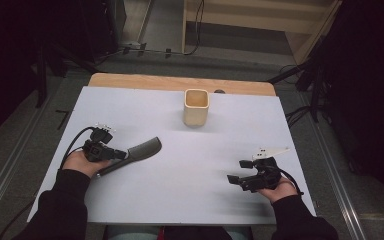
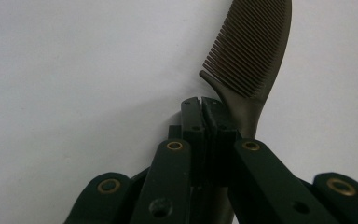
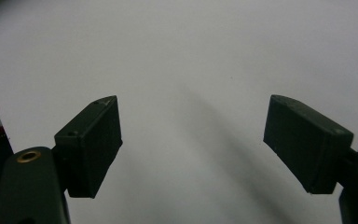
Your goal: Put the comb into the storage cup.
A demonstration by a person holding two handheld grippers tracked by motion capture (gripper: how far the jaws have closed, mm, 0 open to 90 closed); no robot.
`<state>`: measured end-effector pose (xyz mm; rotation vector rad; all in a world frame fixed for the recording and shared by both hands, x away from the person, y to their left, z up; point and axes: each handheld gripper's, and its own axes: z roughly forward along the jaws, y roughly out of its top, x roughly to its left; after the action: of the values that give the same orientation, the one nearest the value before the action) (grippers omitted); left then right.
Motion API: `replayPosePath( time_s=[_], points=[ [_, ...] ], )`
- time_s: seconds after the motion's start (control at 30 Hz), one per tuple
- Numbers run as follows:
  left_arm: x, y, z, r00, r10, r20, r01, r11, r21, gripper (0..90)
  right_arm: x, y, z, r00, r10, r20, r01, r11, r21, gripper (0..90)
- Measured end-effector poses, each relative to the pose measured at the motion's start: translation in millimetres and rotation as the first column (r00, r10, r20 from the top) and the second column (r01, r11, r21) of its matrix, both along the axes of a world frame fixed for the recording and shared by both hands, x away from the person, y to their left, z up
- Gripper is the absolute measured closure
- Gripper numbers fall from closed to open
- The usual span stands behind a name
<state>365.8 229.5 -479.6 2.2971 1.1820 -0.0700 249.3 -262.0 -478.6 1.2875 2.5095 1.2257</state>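
The white table (image 1: 180, 200) has lots of bare room in the middle. A tan cup (image 1: 196, 107) stands well apart, near the far edge. The left gripper (image 1: 117, 154) is closed on the dark comb (image 1: 139, 151), which lies flat near the left edge, its toothed end pointing toward the cup. The right gripper (image 1: 236, 171) is wide open, holding nothing.

One comb (image 1: 139, 151), one cup (image 1: 196, 107)
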Motion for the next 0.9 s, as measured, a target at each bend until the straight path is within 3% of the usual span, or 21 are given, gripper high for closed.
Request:
replayPosePath(
  time_s=[0.07, 0.1, 0.23, 0.27, 0.3, 0.67, 0.9],
  points=[
    [0.7, 1.8, 0.6, 1.0000, 0.002, 0.002, -0.002, 1.0000, -0.001, 84.4, 0.0, 0.0, 0.0, 1.0000, 0.000, 0.001, 0.000, 1.000, 0.001, 17.2],
    [1.1, 5.1, 2.3, 0.9995, 0.025, 0.018, -0.024, 0.9994, -0.027, 81.5, -0.1, -0.1, 0.0, 1.0000, 0.000, 0.001, 0.000, 1.000, 0.001, 17.2],
    [1.2, 10.2, 7.3, 0.9973, 0.055, 0.050, -0.052, 0.9969, -0.059, 76.9, -0.1, -0.2, 0.0, 1.0000, 0.000, 0.002, 0.000, 1.000, 0.001, 17.2],
    [0.0, 12.3, 11.0, 0.9957, 0.066, 0.065, -0.060, 0.9941, -0.090, 72.7, -0.1, -0.3, -0.1, 1.0000, 0.000, 0.002, 0.000, 1.000, 0.001, 17.2],
    [0.0, 12.3, 11.0, 0.9957, 0.066, 0.065, -0.060, 0.9941, -0.090, 71.5, -0.1, -0.3, -0.1, 1.0000, 0.000, 0.002, 0.000, 1.000, 0.001, 17.2],
    [-12.0, 13.4, 28.6, 0.9921, 0.050, 0.115, -0.028, 0.9829, -0.182, 54.1, -0.5, -0.3, 0.2, 1.0000, -0.004, 0.002, 0.004, 1.000, 0.004, 17.2],
    [-21.2, 3.2, 34.8, 0.9895, 0.001, 0.144, 0.028, 0.9797, -0.198, 46.9, -0.8, -1.3, 0.5, 1.0000, -0.006, 0.002, 0.006, 1.000, 0.003, 17.2]
  ],
)
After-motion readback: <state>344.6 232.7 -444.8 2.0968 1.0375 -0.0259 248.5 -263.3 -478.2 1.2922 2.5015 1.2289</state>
